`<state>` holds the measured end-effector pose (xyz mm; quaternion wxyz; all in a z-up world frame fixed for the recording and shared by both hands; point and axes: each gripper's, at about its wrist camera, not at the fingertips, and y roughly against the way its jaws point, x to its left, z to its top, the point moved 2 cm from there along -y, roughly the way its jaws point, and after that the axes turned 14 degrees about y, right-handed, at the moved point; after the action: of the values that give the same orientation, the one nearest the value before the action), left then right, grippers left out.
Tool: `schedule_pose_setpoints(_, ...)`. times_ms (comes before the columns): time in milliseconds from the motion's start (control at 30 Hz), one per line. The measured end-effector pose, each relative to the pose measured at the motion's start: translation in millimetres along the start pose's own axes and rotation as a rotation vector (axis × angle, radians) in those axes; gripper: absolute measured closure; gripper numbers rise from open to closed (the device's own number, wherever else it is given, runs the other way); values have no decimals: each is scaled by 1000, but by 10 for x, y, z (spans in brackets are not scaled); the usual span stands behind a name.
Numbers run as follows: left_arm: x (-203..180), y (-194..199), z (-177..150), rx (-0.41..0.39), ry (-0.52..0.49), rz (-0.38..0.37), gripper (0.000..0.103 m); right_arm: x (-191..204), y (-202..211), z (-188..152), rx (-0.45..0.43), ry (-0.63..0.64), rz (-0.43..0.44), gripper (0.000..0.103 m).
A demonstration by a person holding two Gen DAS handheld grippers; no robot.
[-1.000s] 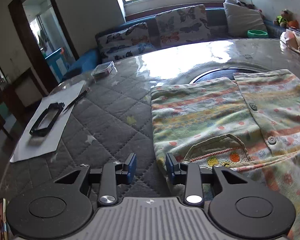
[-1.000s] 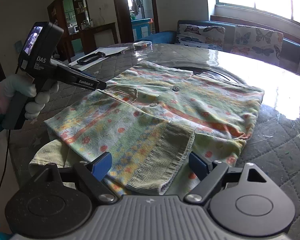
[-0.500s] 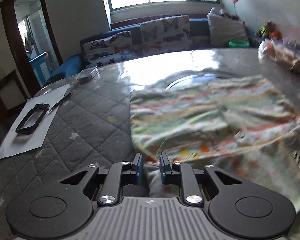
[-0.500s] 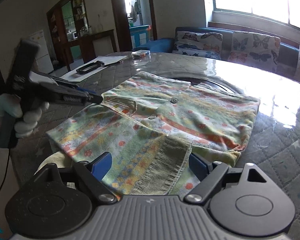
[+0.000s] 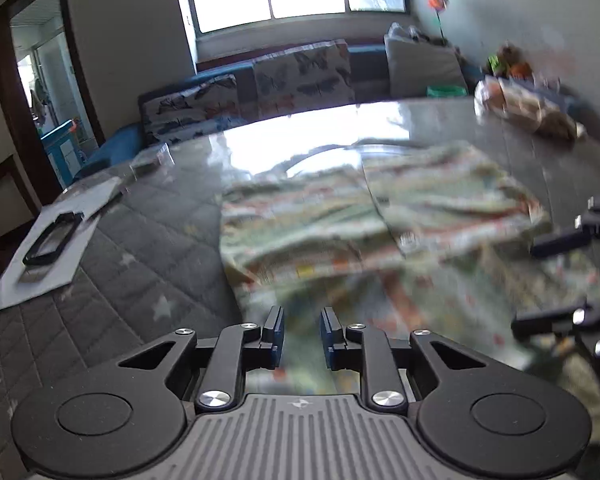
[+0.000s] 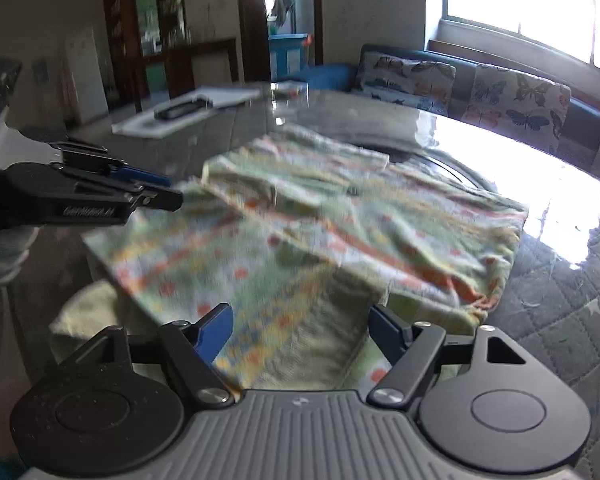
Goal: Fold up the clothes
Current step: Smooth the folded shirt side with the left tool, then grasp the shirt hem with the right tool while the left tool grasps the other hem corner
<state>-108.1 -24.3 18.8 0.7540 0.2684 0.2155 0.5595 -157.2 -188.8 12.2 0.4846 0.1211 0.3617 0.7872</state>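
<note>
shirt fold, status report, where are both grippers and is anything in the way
Left gripper nearly closed over the shirt edge, grip unclear. Right gripper wide, jaws just closing around the ribbed cuff, not clamped. Nothing in the way.

Motion blur smears the patterned garment (image 5: 380,240) throughout.

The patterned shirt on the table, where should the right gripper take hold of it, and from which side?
Probably the ribbed cuff at the patterned shirt's near edge. It lies flat between the right gripper's open jaws, which have just been closing, so come in low from the near side, along the table, and pinch the hem. The left gripper works the far corner.
</note>
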Motion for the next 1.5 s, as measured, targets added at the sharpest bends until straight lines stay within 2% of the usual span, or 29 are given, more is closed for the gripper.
schedule_pose_setpoints(100, -31, 58, -109, -12, -35, 38, 79, 67, 16, -32, 15, 44, -25, 27)
schedule_pose_setpoints(233, -24, 250, -143, -18, 16, -16, 77, 122, 109, -41, 3, 51, -33, 27)
schedule_pose_setpoints(300, -107, 299, -247, -20, -34, -21, 77, 165, 84, -75, 15, 61, -36, 26)
schedule_pose_setpoints(433, -208, 361, -426, -37, -132, 27, 75, 166, 140, -72, 8, 55, -55, 26)
schedule_pose_setpoints(600, -200, 558, -321, -68, -70, -23, 73, 228, 165, -104, 12, 70, -53, 22)
schedule_pose_setpoints(767, -380, 510, -507, -37, -185, 7, 73, 247, 177, -130, 20, 69, -48, 16)
schedule_pose_setpoints(867, -309, 662, -411, -27, -98, -31, 68, 232, 289, -120, 2, 83, -62, 15)
schedule_pose_setpoints(933, -266, 796, -351, -29, -49, -41, 57, 229, 380, -117, -8, 108, -72, 13)
schedule_pose_setpoints(1033, -205, 939, -318, 3, 24, -63, 57, 241, 498, -135, -9, 154, -79, 12)
schedule_pose_setpoints(1100, -177, 936, -333, 71, 91, -93, 56, 272, 557, -180, 4, 187, -76, 12)
schedule_pose_setpoints(1267, -176, 695, -443, 234, 222, -111, 57, 458, 625, -311, 30, 300, -59, 12)
schedule_pose_setpoints(1300, -174, 661, -452, 258, 242, -130, 60, 503, 633, -332, 31, 324, -58, 13)
schedule_pose_setpoints(1400, -187, 675, -438, 278, 263, -179, 85, 621, 638, -371, 28, 389, -49, 14)
schedule_pose_setpoints(1500, -193, 740, -341, 248, 263, -206, 93, 695, 614, -374, 18, 421, -38, 18)
